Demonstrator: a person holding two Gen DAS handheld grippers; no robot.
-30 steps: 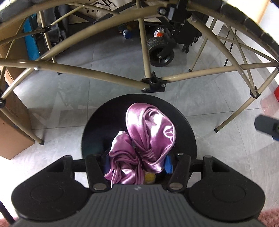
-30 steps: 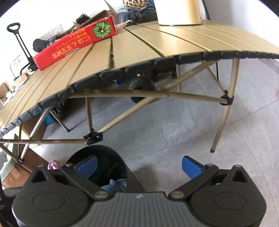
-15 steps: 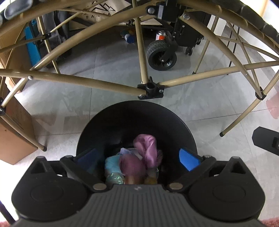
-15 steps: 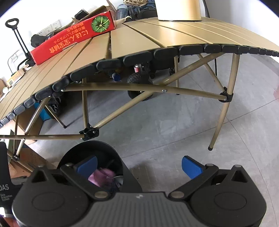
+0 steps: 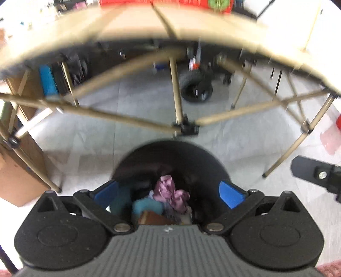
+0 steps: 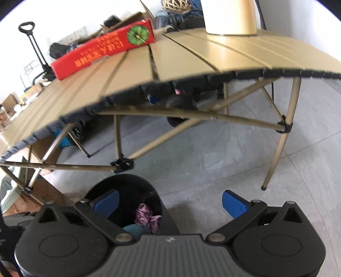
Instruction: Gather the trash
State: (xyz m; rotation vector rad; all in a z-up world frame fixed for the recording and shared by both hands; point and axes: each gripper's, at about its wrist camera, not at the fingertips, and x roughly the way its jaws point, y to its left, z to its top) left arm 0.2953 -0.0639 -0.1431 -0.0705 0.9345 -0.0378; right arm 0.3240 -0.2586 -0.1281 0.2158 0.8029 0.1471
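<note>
With both your grippers, left (image 5: pixel 168 191) and right (image 6: pixel 169 202), spread and empty, the red box (image 6: pixel 104 50) lies upper left on the table (image 6: pixel 191 55), long axis slanting, nearer your right; the purple cloth (image 5: pixel 171 196) sits in the bin (image 5: pixel 170 149).

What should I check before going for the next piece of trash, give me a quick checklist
1. Purple cloth inside the black bin, not on the rim: ok.
2. Left gripper open and empty: ok, its blue pads are spread with nothing between them.
3. Right gripper open and empty: ok.
4. Bin has room for more: cannot tell, the pile's depth is unclear.
5. Next trash item located: not ok. Only a red box and a tan base show on the table, and neither is clearly trash.
6. Left view sharp enough to aim: not ok, it is motion-blurred.
</note>
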